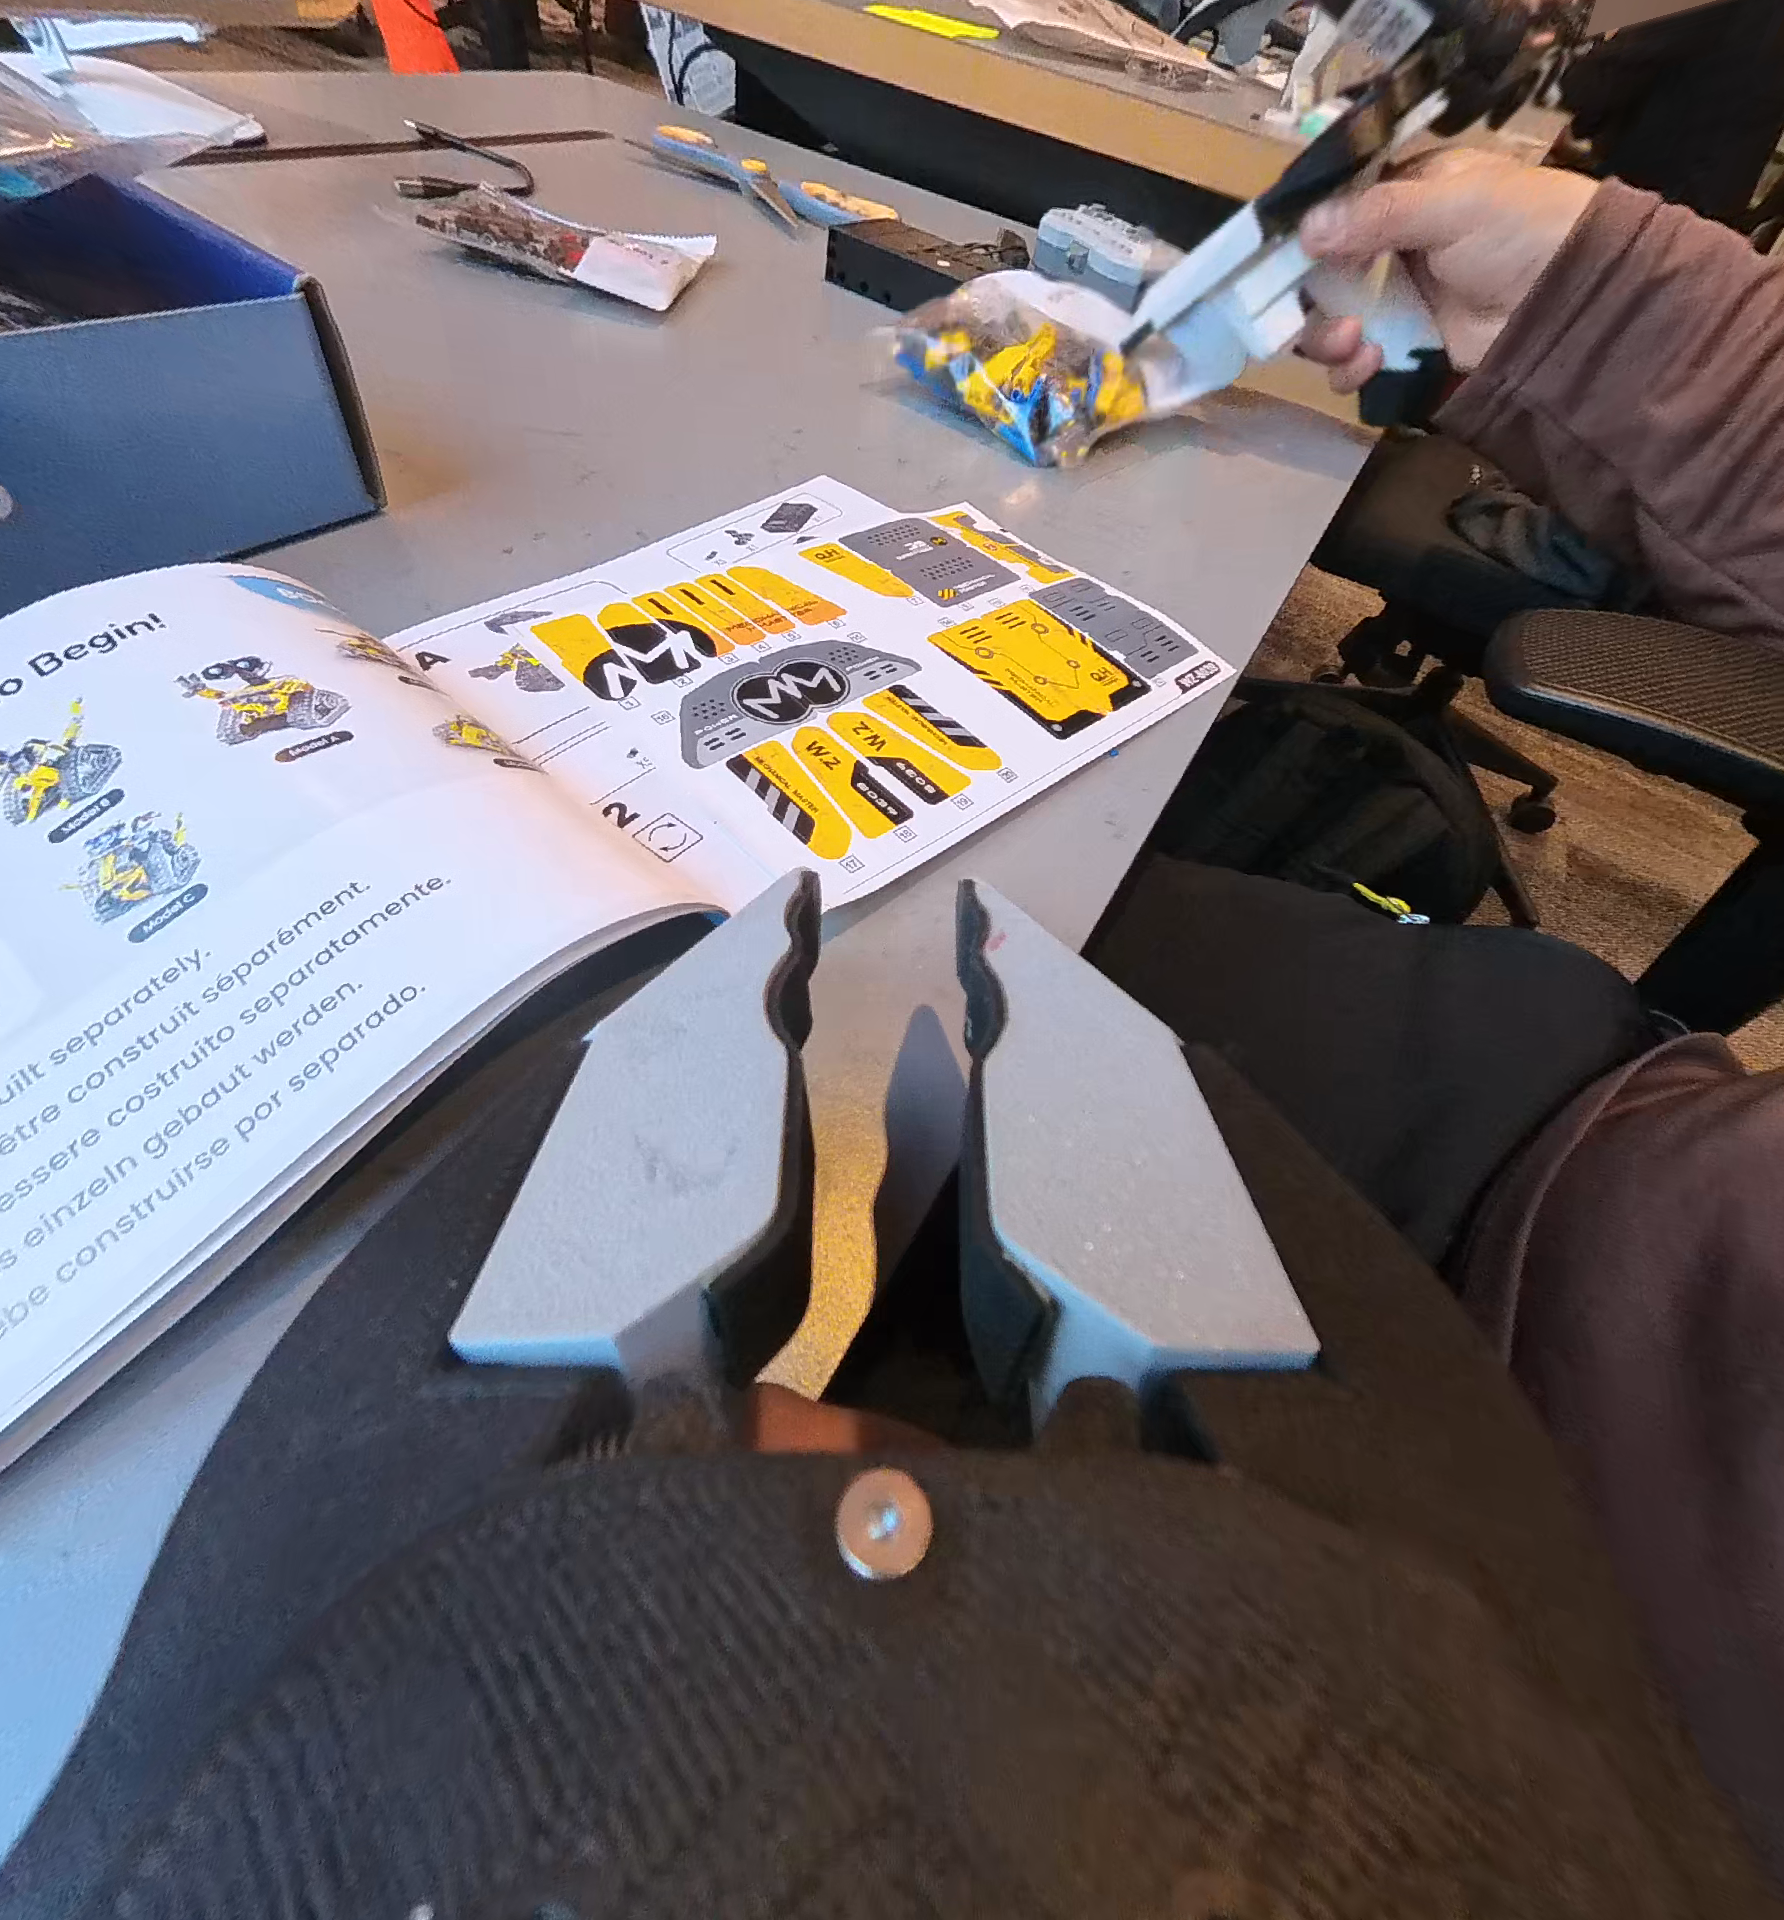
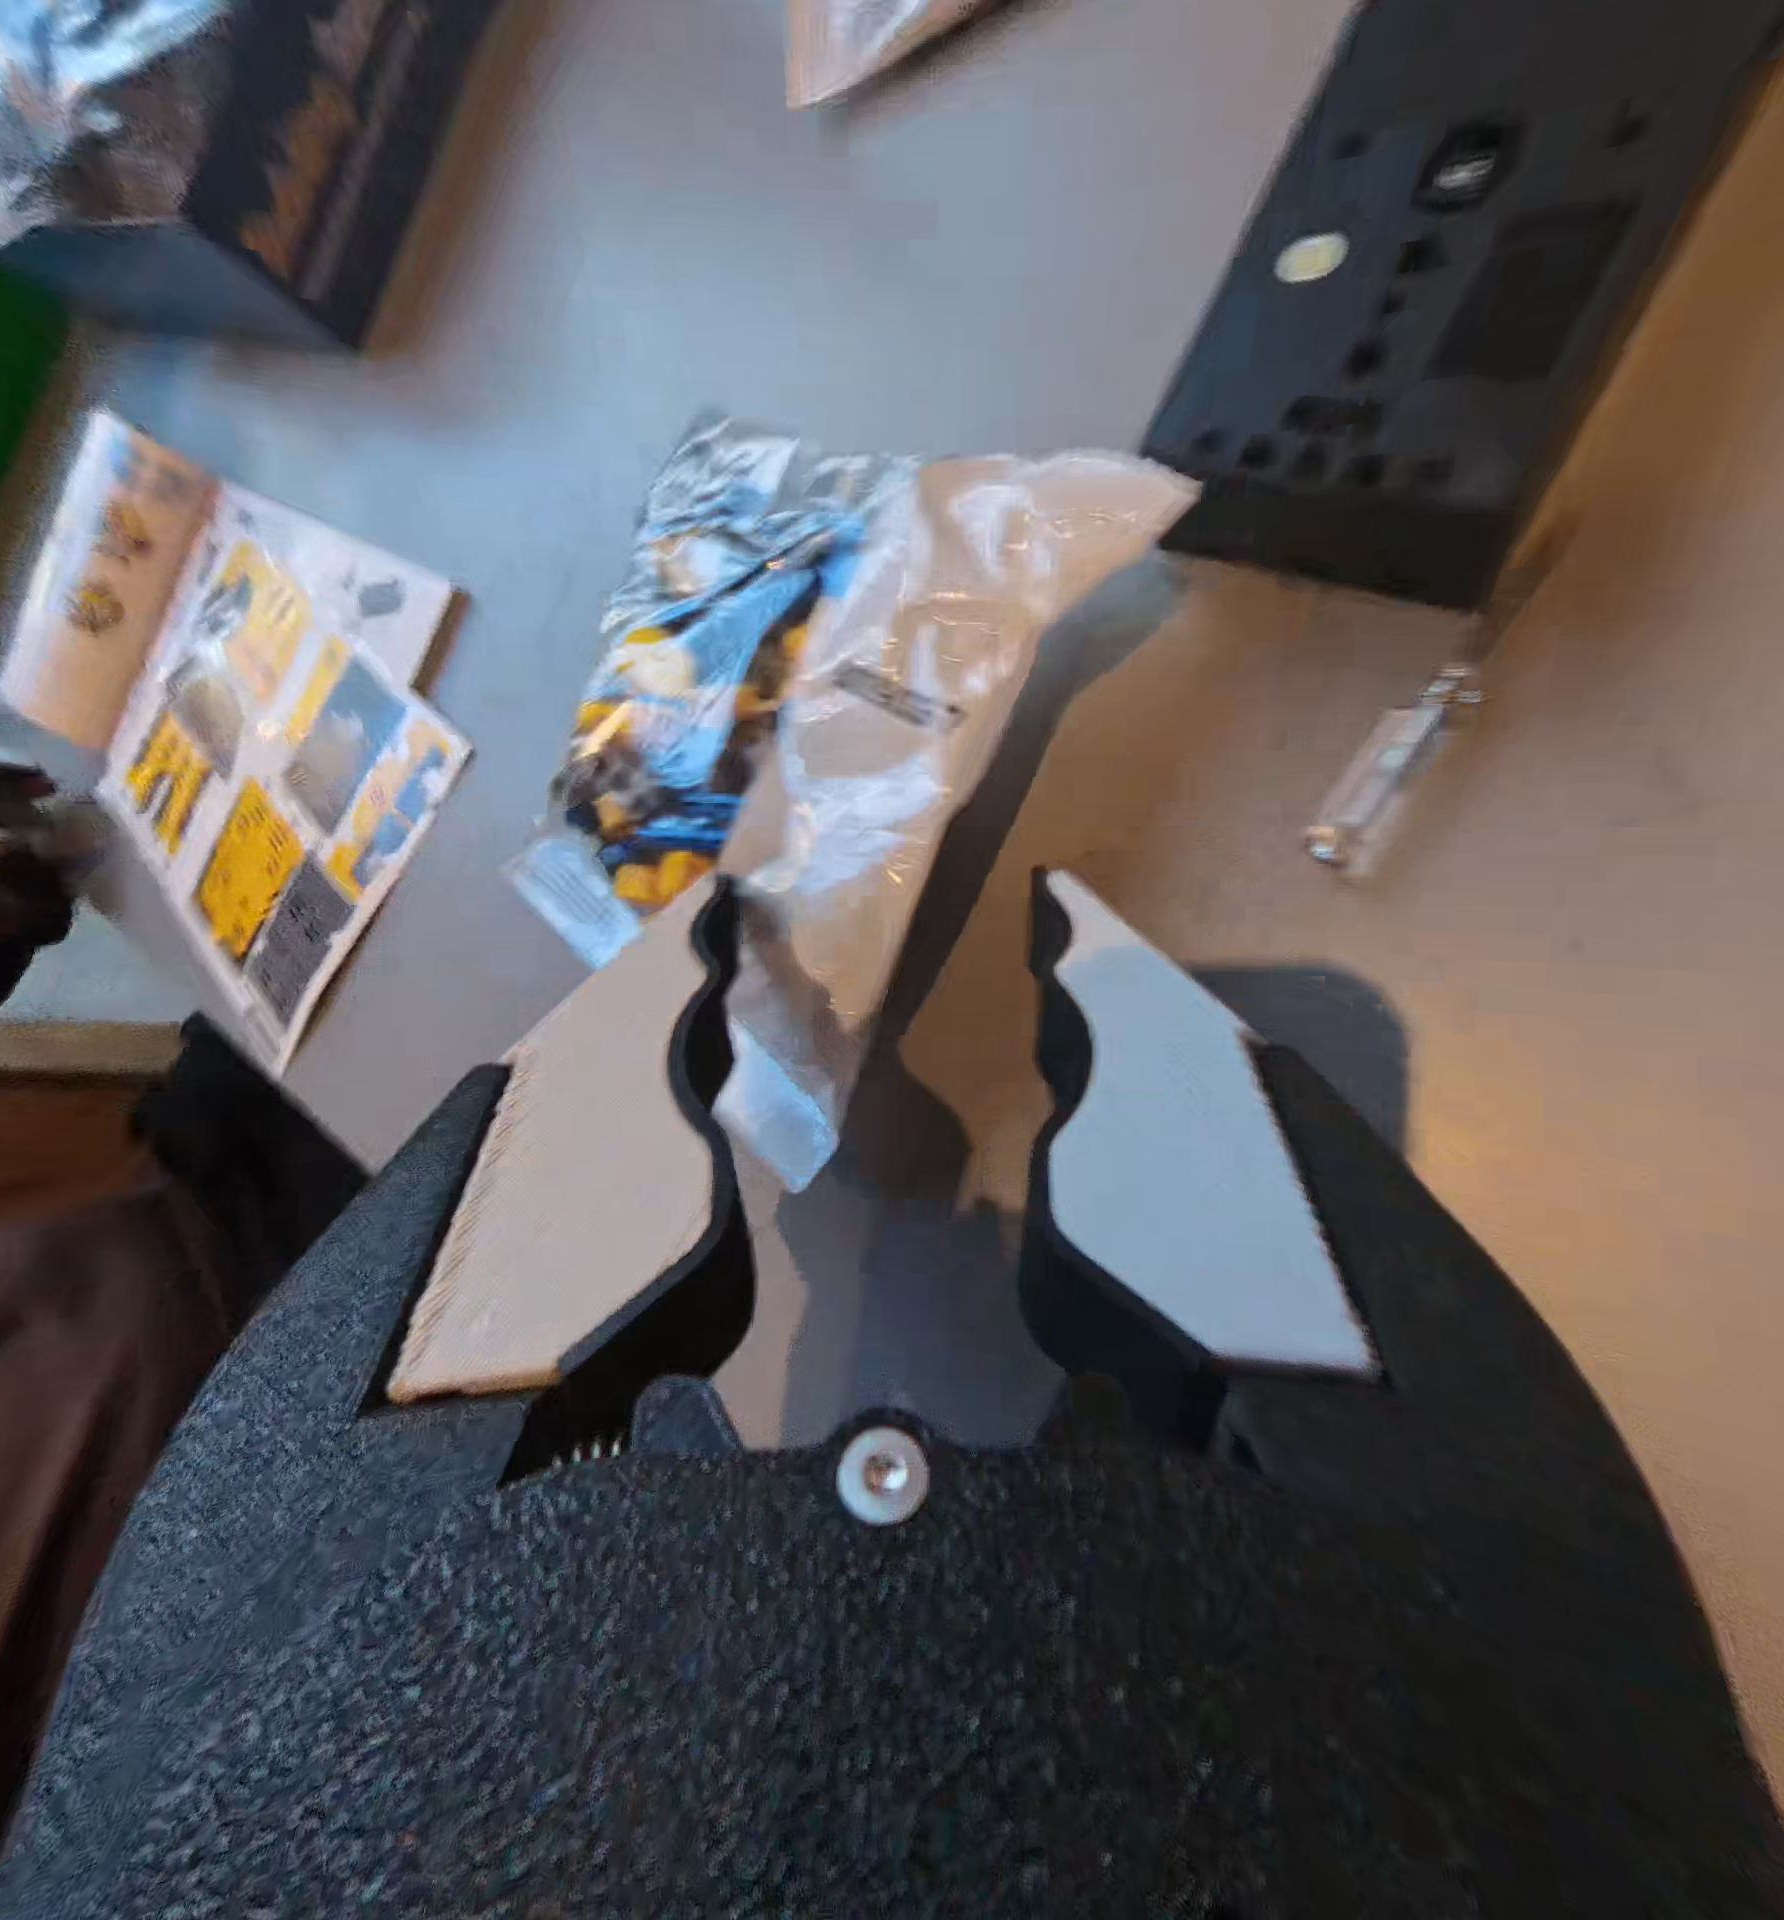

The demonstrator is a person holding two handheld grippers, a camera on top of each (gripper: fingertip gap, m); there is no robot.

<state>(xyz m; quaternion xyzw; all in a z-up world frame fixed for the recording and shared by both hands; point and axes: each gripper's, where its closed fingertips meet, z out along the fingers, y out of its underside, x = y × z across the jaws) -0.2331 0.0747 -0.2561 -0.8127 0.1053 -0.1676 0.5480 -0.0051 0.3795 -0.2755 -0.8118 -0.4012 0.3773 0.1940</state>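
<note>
My left gripper (image 1: 886,914) is open and empty, low over the near edge of the grey table (image 1: 555,416). Just ahead of it lie an open instruction booklet (image 1: 192,883) and a yellow, grey and black sticker sheet (image 1: 867,675). My right gripper (image 2: 886,888) is open wide over a clear plastic bag of yellow and blue parts (image 2: 711,665). The bag's empty clear end lies between the fingers, against the left finger (image 2: 597,1122). In the left wrist view the right gripper (image 1: 1148,332), held in a hand, touches that bag (image 1: 1013,374) at the table's right side.
A blue cardboard box (image 1: 140,416) stands at the left. A second bag of parts (image 1: 566,239), scissors (image 1: 763,177) and a cable (image 1: 472,156) lie farther back. A black power block (image 2: 1439,312) and a small clear piece (image 2: 1387,769) lie near the bag. An office chair (image 1: 1646,675) and a backpack (image 1: 1335,800) stand beside the table. Tip to tip, the grippers are about 40 cm apart. To reach the small clear piece (image 2: 1387,769) in a straight line is about 6 cm for my right fingers, about 45 cm for my left.
</note>
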